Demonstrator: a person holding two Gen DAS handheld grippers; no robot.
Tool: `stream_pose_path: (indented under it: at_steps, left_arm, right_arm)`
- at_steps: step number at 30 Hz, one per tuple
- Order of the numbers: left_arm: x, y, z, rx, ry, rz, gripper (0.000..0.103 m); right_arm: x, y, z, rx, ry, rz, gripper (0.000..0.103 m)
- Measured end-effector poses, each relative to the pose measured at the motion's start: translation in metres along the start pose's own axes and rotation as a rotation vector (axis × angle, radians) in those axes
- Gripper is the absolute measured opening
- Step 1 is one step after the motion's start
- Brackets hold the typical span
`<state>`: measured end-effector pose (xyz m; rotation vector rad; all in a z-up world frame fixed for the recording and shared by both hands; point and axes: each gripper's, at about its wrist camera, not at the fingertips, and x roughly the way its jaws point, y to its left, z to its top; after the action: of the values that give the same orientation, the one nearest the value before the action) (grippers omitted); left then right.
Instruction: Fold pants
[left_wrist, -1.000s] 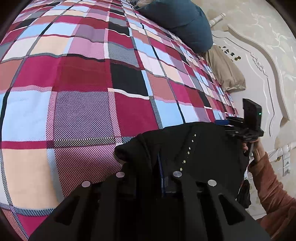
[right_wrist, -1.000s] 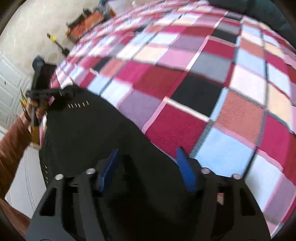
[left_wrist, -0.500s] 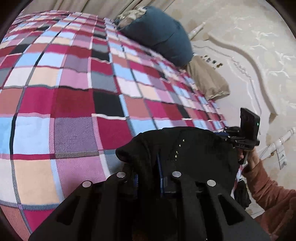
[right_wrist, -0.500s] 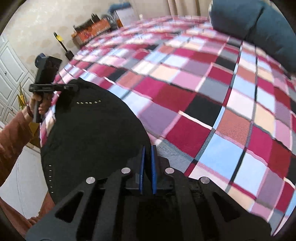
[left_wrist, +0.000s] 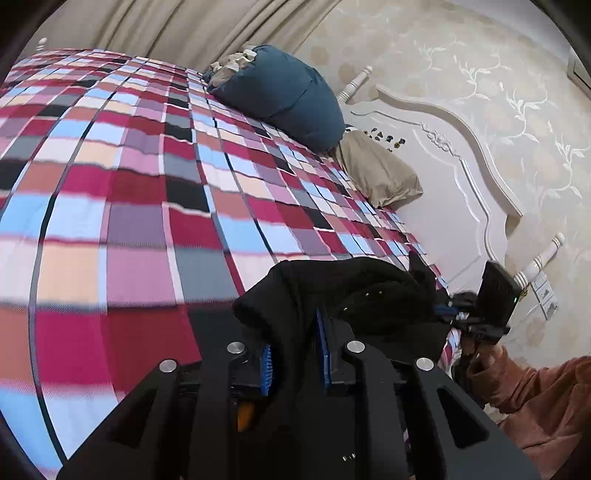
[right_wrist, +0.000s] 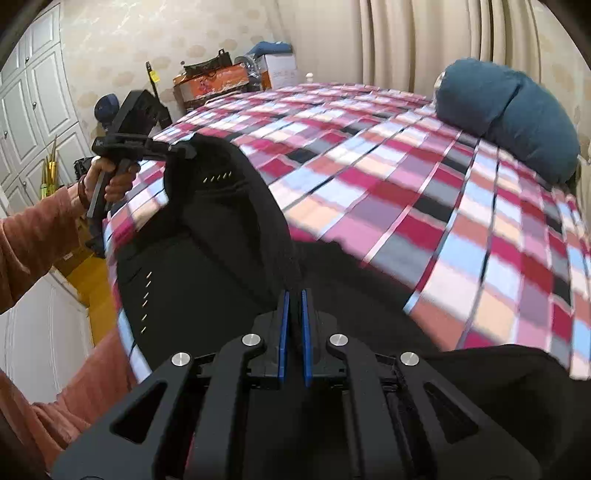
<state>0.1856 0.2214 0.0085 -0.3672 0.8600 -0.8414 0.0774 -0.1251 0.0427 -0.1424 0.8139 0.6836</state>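
Note:
Black pants (right_wrist: 207, 258) with small metal studs hang raised above the near edge of a checked bedspread (right_wrist: 406, 177). My left gripper (left_wrist: 295, 343) is shut on a bunched fold of the pants (left_wrist: 354, 291); it also shows in the right wrist view (right_wrist: 181, 151), holding one end up. My right gripper (right_wrist: 293, 321) is shut on the other end of the pants; it shows in the left wrist view (left_wrist: 448, 310) at the fabric's far end.
A dark blue pillow (left_wrist: 291, 99) and a tan pillow (left_wrist: 376, 173) lie by the white headboard (left_wrist: 461, 192). Boxes and bags (right_wrist: 229, 81) stand past the bed's far side. White cupboard doors (right_wrist: 29, 107) are at the left.
My right gripper closed on the pants a second ago. Both grippers have lifted the pants up off the bedspread, and the views tilted upward.

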Motion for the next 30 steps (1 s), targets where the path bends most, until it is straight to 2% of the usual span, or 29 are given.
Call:
stream_pose_path:
  at_steps: [5, 8, 12, 16, 17, 18, 19, 21, 23, 26, 30]
  left_arm:
    - [-0.016, -0.005, -0.035, -0.02, -0.031, -0.01, 0.027]
    - [-0.024, -0.001, -0.055, -0.066, -0.044, -0.011, 0.036]
    - [-0.033, 0.006, -0.083, -0.13, -0.062, 0.003, 0.056]
    - [-0.037, 0.008, -0.106, -0.174, -0.065, 0.047, 0.064]
    - [-0.039, 0.009, -0.112, -0.191, -0.073, 0.071, 0.07]
    - [-0.041, 0.011, -0.116, -0.209, -0.078, 0.094, 0.081]
    - [-0.042, 0.012, -0.12, -0.235, -0.084, 0.107, 0.085]
    - [-0.049, 0.015, -0.131, -0.294, -0.113, 0.089, 0.085]
    - [-0.056, 0.014, -0.143, -0.337, -0.143, 0.101, 0.085]
    - [-0.065, 0.01, -0.158, -0.409, -0.179, 0.117, 0.085]
    - [-0.068, 0.001, -0.179, -0.528, -0.242, 0.075, 0.085]
  right_arm:
    - [0.007, 0.019, -0.033, 0.003, 0.034, -0.003, 0.006]
    - [0.011, 0.026, -0.047, 0.012, 0.055, 0.0, 0.006]
    - [0.018, 0.032, -0.062, 0.031, 0.074, 0.002, 0.006]
    - [0.024, 0.037, -0.074, 0.043, 0.09, 0.0, 0.01]
    - [0.024, 0.039, -0.077, 0.046, 0.092, -0.002, 0.013]
    - [0.023, 0.039, -0.079, 0.055, 0.085, -0.002, 0.014]
    - [0.02, 0.04, -0.081, 0.073, 0.08, 0.003, 0.019]
    - [0.015, 0.038, -0.085, 0.104, 0.072, 0.017, 0.028]
    - [0.008, 0.038, -0.09, 0.143, 0.063, 0.034, 0.039]
    - [-0.008, 0.037, -0.096, 0.188, 0.041, 0.048, 0.044]
    - [-0.029, 0.025, -0.104, 0.308, -0.008, 0.07, 0.048]
